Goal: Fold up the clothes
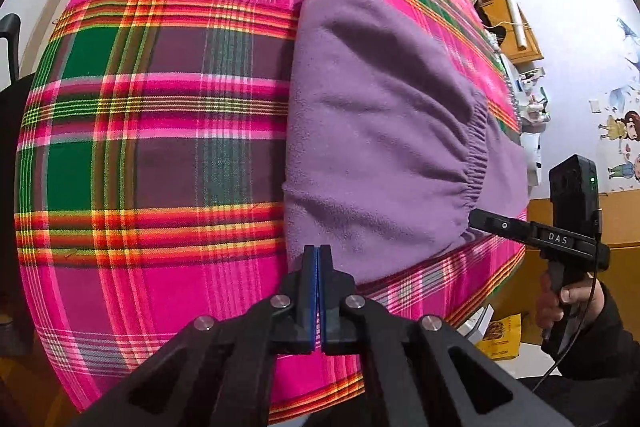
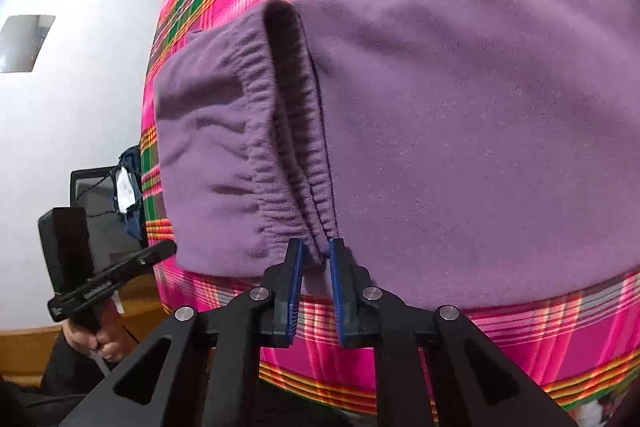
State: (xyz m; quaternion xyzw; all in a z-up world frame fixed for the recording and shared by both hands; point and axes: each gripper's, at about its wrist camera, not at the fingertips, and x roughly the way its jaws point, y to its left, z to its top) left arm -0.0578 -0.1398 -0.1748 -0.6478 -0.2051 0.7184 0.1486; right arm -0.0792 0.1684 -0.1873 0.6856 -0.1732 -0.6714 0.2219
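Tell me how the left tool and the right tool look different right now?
The left tool is shut, pads pressed together; the right tool has a gap. The left sits at a plain corner of the purple garment, the right at its gathered waistband. Both have blue pads.

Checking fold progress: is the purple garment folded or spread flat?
Folded: the purple garment has its elastic waistband doubled over another layer on the plaid sheet.

White capital letters "DAS" stand on the flat black bar of the right gripper point(image 1: 480, 223), seen from the left wrist camera. On the left gripper point(image 2: 162, 253), seen from the right wrist camera, the same marking is too blurred to read.
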